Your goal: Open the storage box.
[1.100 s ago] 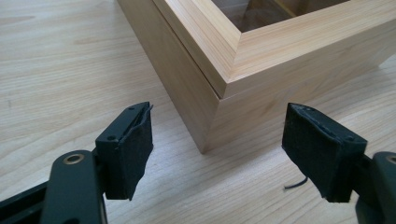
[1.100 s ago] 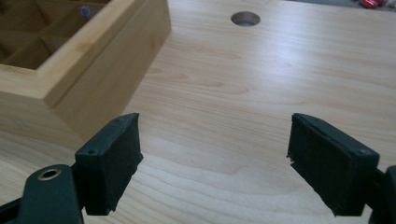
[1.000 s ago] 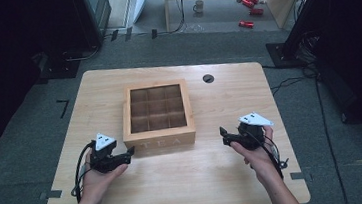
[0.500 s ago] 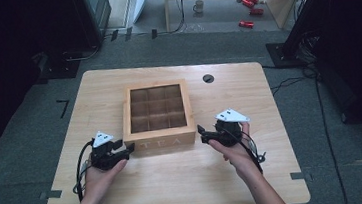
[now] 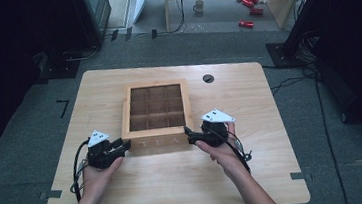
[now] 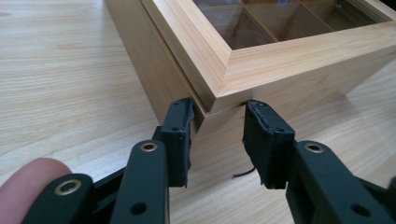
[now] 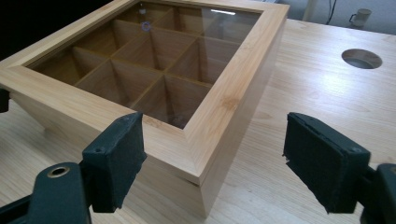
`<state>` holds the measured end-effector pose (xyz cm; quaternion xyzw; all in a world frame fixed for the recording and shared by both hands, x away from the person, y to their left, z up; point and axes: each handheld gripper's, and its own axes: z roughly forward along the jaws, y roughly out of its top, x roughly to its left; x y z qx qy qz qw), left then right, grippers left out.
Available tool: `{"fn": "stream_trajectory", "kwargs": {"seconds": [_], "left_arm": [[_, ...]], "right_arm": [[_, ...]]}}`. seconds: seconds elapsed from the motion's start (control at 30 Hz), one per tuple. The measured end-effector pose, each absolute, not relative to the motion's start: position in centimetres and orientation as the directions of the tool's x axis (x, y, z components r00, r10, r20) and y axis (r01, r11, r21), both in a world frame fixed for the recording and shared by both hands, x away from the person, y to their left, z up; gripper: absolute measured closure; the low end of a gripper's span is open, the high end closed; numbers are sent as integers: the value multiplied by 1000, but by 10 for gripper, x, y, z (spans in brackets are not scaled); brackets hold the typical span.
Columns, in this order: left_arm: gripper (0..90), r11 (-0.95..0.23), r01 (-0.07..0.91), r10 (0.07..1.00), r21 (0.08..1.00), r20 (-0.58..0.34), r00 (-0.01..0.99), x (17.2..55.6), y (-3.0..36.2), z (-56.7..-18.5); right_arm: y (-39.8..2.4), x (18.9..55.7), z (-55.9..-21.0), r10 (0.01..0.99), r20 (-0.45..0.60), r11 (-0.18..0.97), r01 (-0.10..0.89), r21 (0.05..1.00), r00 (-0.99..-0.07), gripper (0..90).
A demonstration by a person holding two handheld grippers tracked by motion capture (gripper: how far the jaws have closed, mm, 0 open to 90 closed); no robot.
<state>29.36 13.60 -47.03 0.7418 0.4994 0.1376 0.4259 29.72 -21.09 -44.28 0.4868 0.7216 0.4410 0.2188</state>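
Left gripper (image 6: 217, 140) clamps tea box (image 6: 224, 74) corner (near-left).

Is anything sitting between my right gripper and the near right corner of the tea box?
Nothing visible. The right gripper is open with the tea box corner straight ahead between its jaws, and bare table to the side. The left gripper has just closed on the box's other near corner.

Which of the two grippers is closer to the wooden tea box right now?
Left. The left gripper pinches the tea box's near left corner; the right gripper, jaws open, straddles its near right corner without touching.
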Motion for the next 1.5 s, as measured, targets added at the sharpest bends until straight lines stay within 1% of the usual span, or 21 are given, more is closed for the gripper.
{"fn": "stream_trajectory", "kwargs": {"seconds": [0.17,0.47,0.53,0.63,0.8,1.0,1.03,1.07,1.17,1.27,1.37,1.43,1.5], "left_arm": [[633,-146,606,864,782,-198,463,293,135,-469],[629,-142,600,861,787,-200,467,294,136,-468],[629,-148,588,858,795,-192,476,293,135,-467],[623,-142,589,854,796,-202,479,294,137,-467],[621,-144,584,854,799,-198,481,294,137,-467],[620,-143,580,852,802,-199,484,294,137,-465],[619,-143,582,852,801,-200,484,294,137,-465],[618,-142,581,852,801,-201,484,294,137,-465],[618,-142,581,851,802,-200,485,294,137,-465],[612,-135,576,851,806,-204,483,294,137,-465],[570,-132,573,851,809,-204,484,293,139,-464],[502,-126,568,851,814,-205,483,292,140,-465],[462,-132,567,854,813,-197,482,290,141,-465]], "right_arm": [[-207,298,-446,888,122,140,514,846,-444,208],[-202,298,-450,877,136,145,522,840,-461,208],[-199,297,-454,869,138,150,519,841,-475,208],[-196,296,-462,862,140,161,525,836,-487,208],[-192,296,-470,863,125,182,533,826,-489,210],[-188,297,-473,874,110,176,521,835,-473,242],[-187,298,-475,882,106,167,516,840,-458,269],[-187,298,-475,884,105,164,514,842,-455,276],[-186,298,-476,884,113,153,509,847,-453,282],[-185,296,-475,886,94,161,492,855,-453,291],[-184,295,-474,889,74,174,481,859,-453,291],[-184,295,-474,889,59,187,479,858,-454,290],[-184,295,-474,889,52,196,480,855,-456,290]]}}
